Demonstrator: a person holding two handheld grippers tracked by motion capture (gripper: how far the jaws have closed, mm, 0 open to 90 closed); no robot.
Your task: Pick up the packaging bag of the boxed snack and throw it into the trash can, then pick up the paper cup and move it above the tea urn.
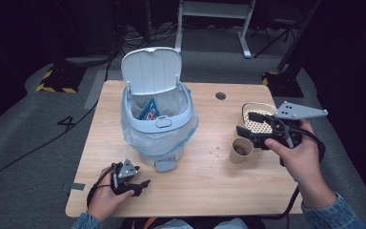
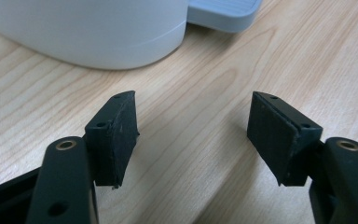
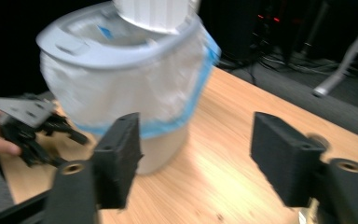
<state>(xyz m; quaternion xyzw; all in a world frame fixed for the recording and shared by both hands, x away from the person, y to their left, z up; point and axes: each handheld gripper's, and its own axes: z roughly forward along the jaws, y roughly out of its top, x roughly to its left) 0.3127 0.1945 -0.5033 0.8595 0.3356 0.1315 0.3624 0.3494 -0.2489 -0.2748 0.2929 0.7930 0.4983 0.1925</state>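
A white pedal bin (image 1: 157,119) stands on the wooden table (image 1: 205,186) with its lid up. A clear liner with a blue edge hangs over its rim, and a blue wrapper (image 1: 148,109) lies inside. My left gripper (image 1: 143,183) rests low at the table's near left, in front of the bin. In the left gripper view it (image 2: 193,135) is open over bare wood, below the bin's base (image 2: 98,32) and pedal (image 2: 223,11). My right gripper (image 1: 245,123) hovers at the right, above a paper cup (image 1: 241,150). It (image 3: 196,154) is open and empty, facing the bin (image 3: 121,93).
A beige perforated dish (image 1: 262,125) sits at the right behind the right gripper. A round cable hole (image 1: 220,96) lies near the table's far edge. Crumbs dot the wood left of the cup. Desk legs and cables stand on the dark floor beyond.
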